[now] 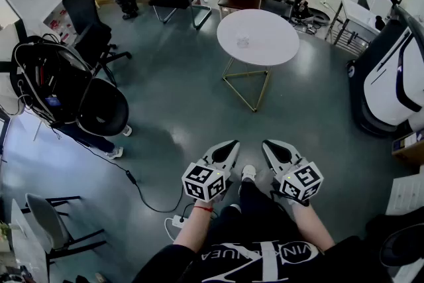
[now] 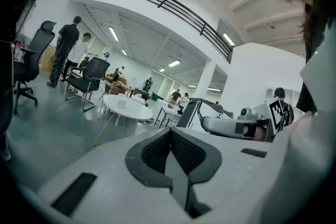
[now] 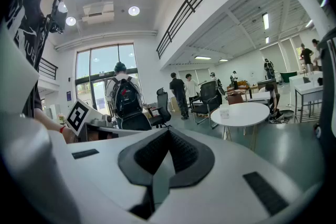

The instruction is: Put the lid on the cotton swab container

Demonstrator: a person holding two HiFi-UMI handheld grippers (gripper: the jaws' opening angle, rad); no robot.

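White lettering crosses the person's black shirt, too cut off to read, and each gripper bears a cube of black-and-white square markers. The open office has a glossy grey-green floor, a black office chair and a round white table, on which stands a small clear container, its contents indiscernible. The left gripper and right gripper hover side by side, well apart from the table, jaws pressed together on nothing.
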